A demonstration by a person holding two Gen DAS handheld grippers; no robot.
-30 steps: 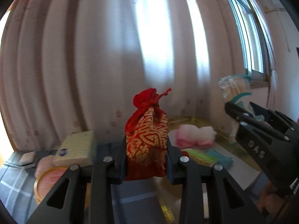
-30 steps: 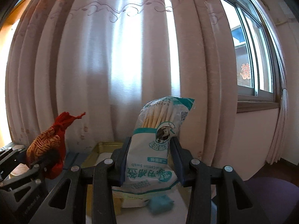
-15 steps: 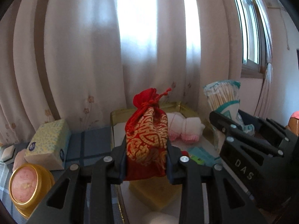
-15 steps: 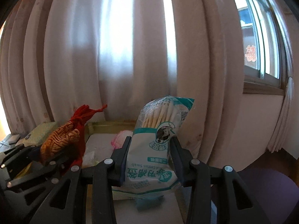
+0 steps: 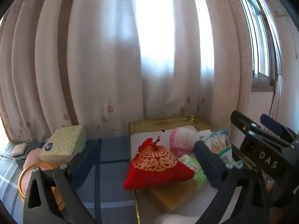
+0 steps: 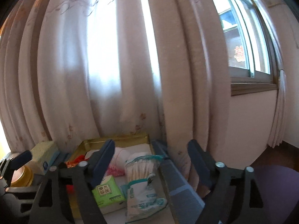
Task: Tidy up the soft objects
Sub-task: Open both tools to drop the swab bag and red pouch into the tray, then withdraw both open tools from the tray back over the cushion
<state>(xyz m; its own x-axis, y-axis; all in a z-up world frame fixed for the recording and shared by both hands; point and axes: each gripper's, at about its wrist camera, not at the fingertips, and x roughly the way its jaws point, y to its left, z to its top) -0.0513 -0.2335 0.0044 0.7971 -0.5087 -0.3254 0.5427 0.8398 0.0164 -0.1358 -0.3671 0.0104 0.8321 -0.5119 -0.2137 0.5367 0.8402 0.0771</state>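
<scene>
A red and gold drawstring pouch (image 5: 158, 168) lies on its side in the gold tin tray (image 5: 160, 120), on top of a yellow sponge (image 5: 173, 194). My left gripper (image 5: 146, 145) is opening wide around it; neither pad touches the pouch. The cotton swab bag (image 6: 143, 183) lies in the same tray (image 6: 115, 139), near its right wall. My right gripper (image 6: 151, 143) is opening above the bag, which is loose between the fingers. The swab bag (image 5: 216, 143) and the right gripper (image 5: 261, 149) also show at the right of the left wrist view.
The tray also holds a pink and white folded cloth (image 5: 181, 140) and a green tissue pack (image 6: 107, 190). Left of the tray, on the blue plaid cloth (image 5: 112, 168), stand a yellow tissue box (image 5: 65, 143), a round gold tin (image 5: 29, 169) and a pink puff (image 5: 32, 157). Curtains hang close behind.
Both grippers went from shut to open. The red pouch dropped from the left jaws onto the sponge, and the swab bag fell from the right jaws into the tray.
</scene>
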